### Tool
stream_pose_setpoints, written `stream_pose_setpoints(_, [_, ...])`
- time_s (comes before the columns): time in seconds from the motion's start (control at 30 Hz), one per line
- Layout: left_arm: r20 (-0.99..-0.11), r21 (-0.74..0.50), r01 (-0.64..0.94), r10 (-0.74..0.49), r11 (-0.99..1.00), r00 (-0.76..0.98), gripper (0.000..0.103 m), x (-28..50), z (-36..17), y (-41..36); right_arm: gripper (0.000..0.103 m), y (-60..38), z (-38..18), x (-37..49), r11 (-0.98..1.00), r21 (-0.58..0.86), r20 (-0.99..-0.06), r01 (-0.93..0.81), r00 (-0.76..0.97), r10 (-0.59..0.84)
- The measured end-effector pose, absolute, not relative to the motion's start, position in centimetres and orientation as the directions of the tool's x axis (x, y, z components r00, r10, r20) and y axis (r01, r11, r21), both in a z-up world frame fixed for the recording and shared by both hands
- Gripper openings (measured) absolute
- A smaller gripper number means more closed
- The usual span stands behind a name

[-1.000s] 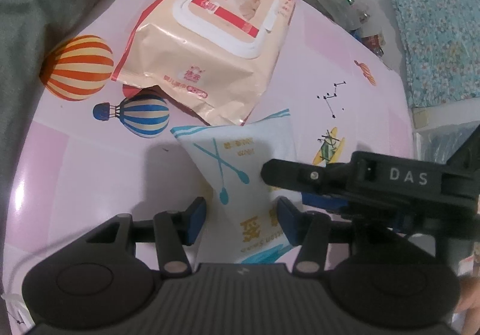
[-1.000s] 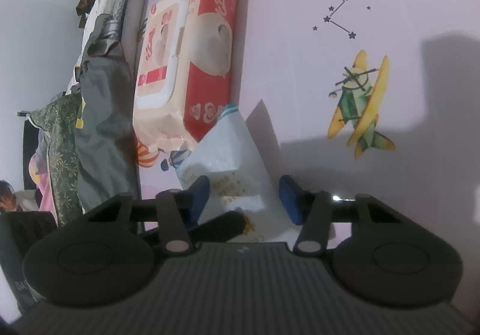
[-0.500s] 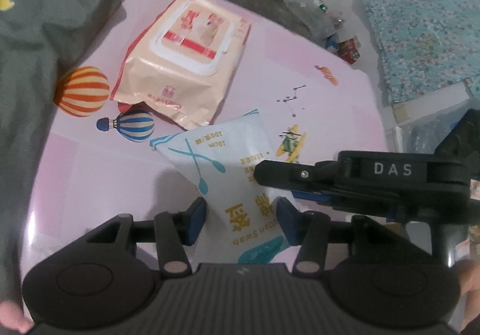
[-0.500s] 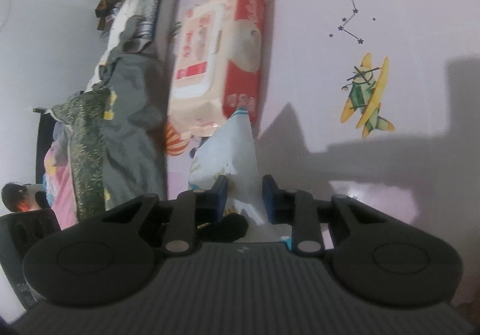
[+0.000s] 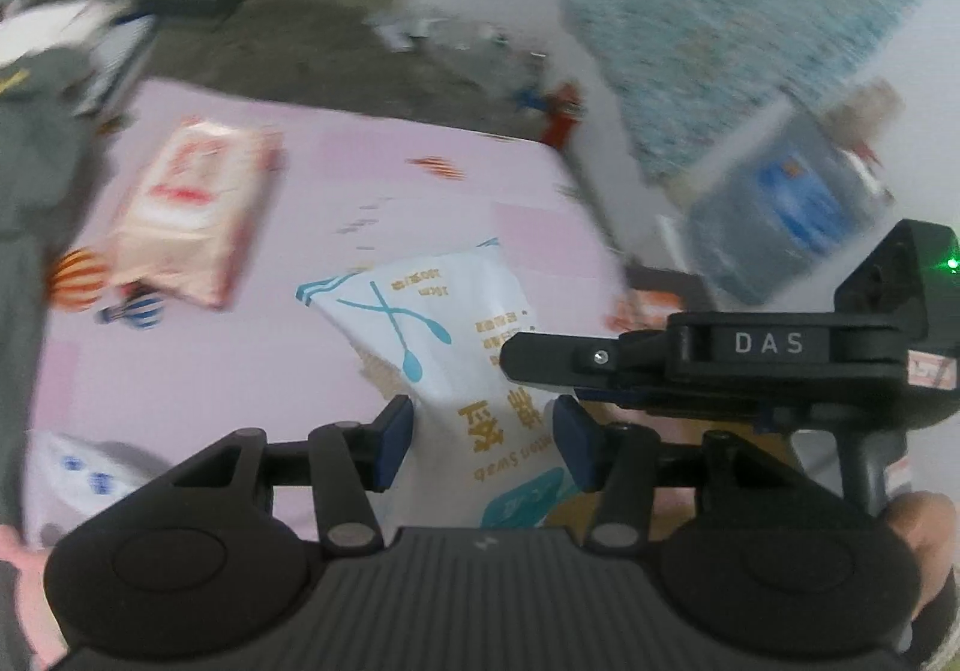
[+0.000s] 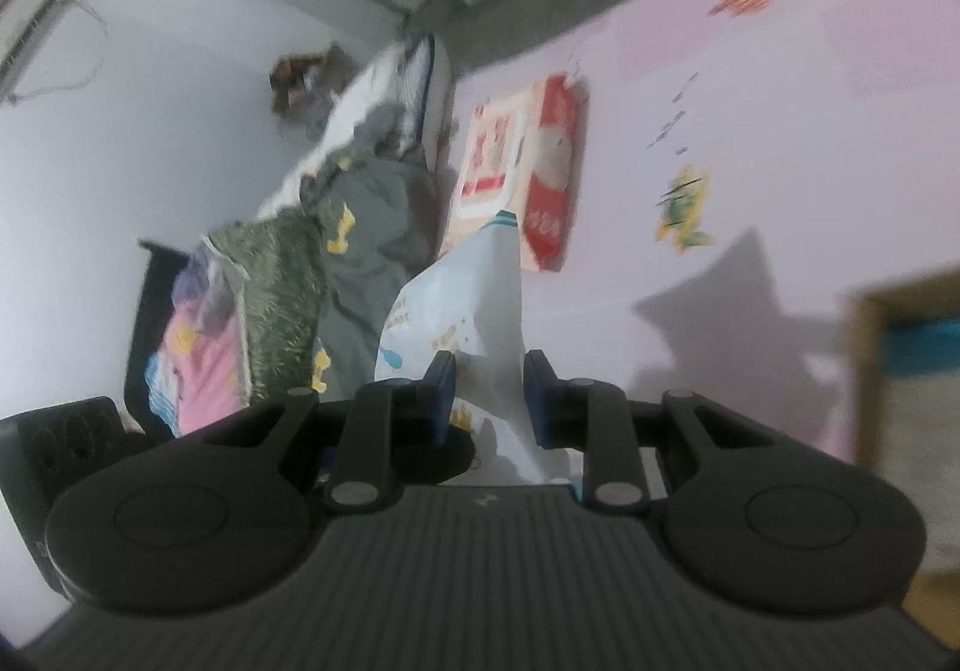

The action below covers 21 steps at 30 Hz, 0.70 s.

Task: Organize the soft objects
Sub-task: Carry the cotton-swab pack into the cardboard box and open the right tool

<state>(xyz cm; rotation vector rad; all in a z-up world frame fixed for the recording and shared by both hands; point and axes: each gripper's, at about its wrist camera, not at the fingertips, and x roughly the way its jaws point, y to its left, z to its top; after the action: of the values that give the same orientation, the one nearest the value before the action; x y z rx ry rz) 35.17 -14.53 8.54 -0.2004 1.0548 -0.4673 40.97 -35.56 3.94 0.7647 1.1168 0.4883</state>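
Observation:
A white cotton swab bag [image 5: 444,335] with blue and gold print hangs in the air above the pink mat [image 5: 180,371]. My right gripper [image 6: 489,392] is shut on the cotton swab bag [image 6: 474,305], pinching its lower part. My left gripper [image 5: 483,431] is open, with the bag's lower end between its blue pads but not squeezed. The right gripper's black body shows in the left wrist view [image 5: 708,359], reaching in from the right. A peach and red wet wipes pack [image 5: 192,209] lies on the mat at the far left; it also shows in the right wrist view [image 6: 522,173].
A pile of grey and green clothes [image 6: 336,263] lies along the mat's left edge. A blue floral mattress [image 5: 750,17] leans on the wall at the back right. A cardboard box [image 6: 900,371] stands at the right. A white packet [image 5: 78,467] lies at the mat's near left.
The right gripper has shut on the cotton swab bag and lifted it off the mat. Both grippers have risen and pulled back, so the wipes pack looks farther away.

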Motion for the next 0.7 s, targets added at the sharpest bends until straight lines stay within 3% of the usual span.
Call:
stream_pose_setpoints(0.33, [-0.783,-0.395,0.502,-0.567,0.770,0.254,0.052,31.6,7.3,-31.7,0.026,-52.9,5.2,32.0,0.667,0.720,-0.644,0.191,0.541,0.541])
stream_pose_setpoints(0.57, [-0.785,-0.433,0.559,-0.601,0.707,0.153,0.059,32.3,1.9,-40.1,0.026,-60.7,3.2,29.1,0.729,0.612,-0.726,0.307,0.584,0.364])
stream_pose_setpoints(0.7, [-0.824,-0.425,0.539,-0.558,0.727,0.103,0.061,32.6,-1.9,-42.0,0.026,-62.3,1.5,28.7,0.801,0.487,-0.789,0.350,0.570,0.230])
